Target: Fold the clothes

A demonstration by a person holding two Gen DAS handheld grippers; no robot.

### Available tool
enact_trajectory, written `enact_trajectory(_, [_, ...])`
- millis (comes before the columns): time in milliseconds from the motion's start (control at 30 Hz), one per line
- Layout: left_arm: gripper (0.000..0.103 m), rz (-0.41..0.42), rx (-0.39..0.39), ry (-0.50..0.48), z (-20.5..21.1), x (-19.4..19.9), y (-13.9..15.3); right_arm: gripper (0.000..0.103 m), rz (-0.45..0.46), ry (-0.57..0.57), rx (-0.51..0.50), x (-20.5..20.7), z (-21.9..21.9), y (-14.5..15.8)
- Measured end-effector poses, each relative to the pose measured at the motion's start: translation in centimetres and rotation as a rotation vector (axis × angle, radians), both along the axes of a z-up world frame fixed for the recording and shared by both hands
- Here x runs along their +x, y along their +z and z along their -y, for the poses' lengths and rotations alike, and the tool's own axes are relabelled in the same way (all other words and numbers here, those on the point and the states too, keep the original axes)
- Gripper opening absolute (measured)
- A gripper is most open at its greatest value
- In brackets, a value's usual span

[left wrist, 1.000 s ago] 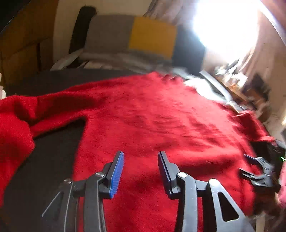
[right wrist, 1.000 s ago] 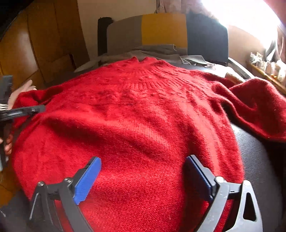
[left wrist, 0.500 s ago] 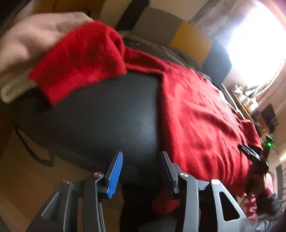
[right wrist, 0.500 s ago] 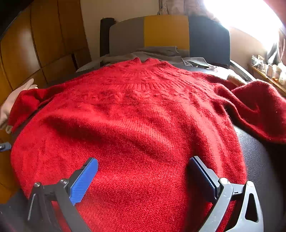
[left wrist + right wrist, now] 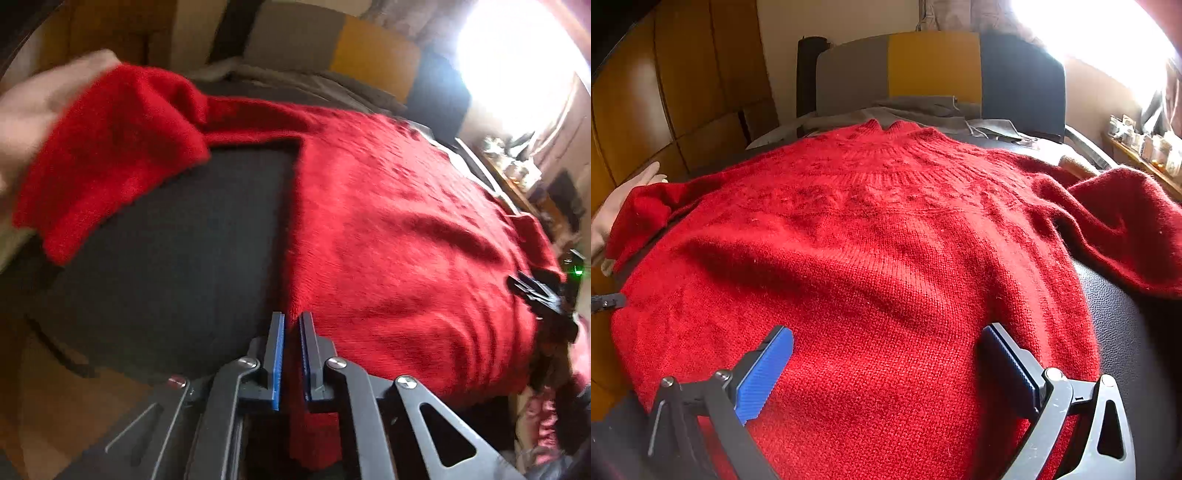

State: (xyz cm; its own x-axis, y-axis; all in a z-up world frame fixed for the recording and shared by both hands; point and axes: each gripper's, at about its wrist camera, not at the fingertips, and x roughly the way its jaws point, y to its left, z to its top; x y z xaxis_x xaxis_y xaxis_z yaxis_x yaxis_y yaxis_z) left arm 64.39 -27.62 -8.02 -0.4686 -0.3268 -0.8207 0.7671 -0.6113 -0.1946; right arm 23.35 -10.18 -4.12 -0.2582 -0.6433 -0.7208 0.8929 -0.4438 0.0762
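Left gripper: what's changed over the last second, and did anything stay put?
The left gripper swung from over the middle of the red sweater to its side edge, and its jaws have just been closing on that edge; red knit sits between them. The right gripper is as it was: wide open over the hem. The sweater lies spread on the dark surface as before.

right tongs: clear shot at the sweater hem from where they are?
Probably yes. The right tongs stand open over the red sweater, its lower body lying flat right between the fingers with nothing on top of it.
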Motion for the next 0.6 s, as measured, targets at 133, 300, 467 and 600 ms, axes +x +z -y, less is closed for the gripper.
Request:
enact_trajectory(133, [0.01,0.04,-0.011,0.011,0.2,-0.1,0.2,0.103,0.002,0.0,-0.004,-0.1,0.0,0.0])
enact_trajectory(300, [0.026,0.018,-0.105,0.017,-0.9,-2.2,3.1,0.103,0.004,0.002,-0.006,-0.2,-0.1,0.1])
enact_trajectory(467, [0.034,-0.027,-0.166,-0.116,-1.5,-9.1,4.5,0.103,0.004,0.001,-0.005,-0.2,0.2,0.0])
enact_trajectory(600, [0.034,-0.026,-0.15,-0.187,-1.0,-14.5,3.8,0.103,0.003,0.001,-0.004,-0.1,0.3,-0.1])
